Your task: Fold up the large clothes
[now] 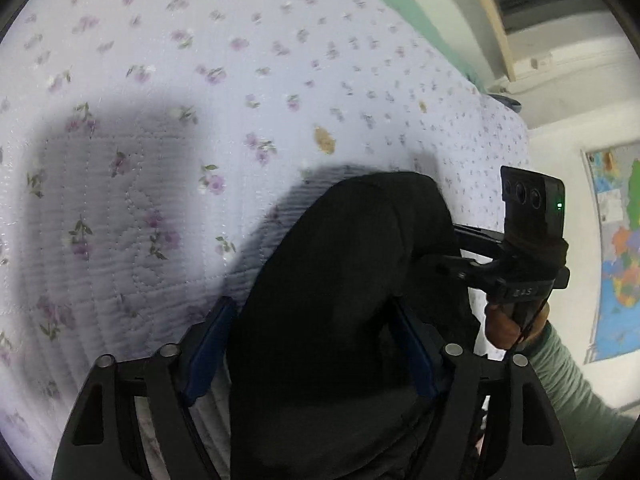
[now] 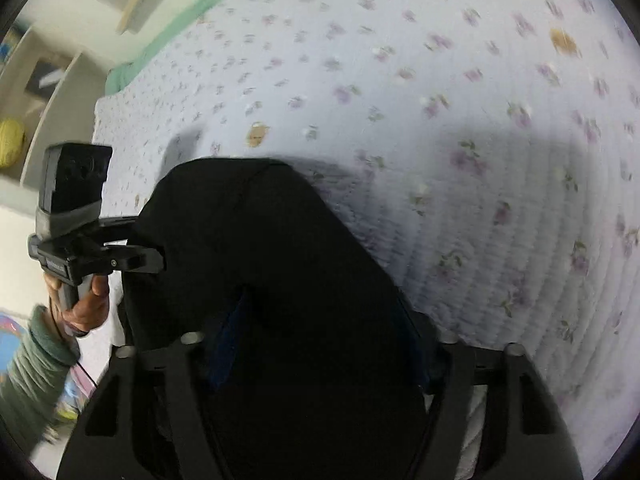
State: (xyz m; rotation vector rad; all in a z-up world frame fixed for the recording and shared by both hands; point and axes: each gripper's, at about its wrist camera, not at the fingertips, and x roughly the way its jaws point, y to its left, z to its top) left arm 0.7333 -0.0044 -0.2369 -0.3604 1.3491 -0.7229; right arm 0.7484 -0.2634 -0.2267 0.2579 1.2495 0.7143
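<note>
A black garment (image 1: pixel 340 280) hangs between both grippers above a quilted bed cover with purple flowers (image 1: pixel 160 120). My left gripper (image 1: pixel 312 336) is shut on the garment, with cloth bunched between its blue pads (image 1: pixel 208 344). The right gripper (image 1: pixel 452 264) shows at the right of the left wrist view, clamped on the same cloth. In the right wrist view my right gripper (image 2: pixel 320 340) is shut on the black garment (image 2: pixel 280 260), which hides most of its fingers. The left gripper (image 2: pixel 152 258) shows at the left, gripping the cloth's edge.
The floral bed cover (image 2: pixel 440 120) fills most of both views, with a green strip (image 2: pixel 192 4) along its far edge. White shelves (image 2: pixel 48 92) stand beyond the bed. A coloured map (image 1: pixel 616 248) hangs on the wall.
</note>
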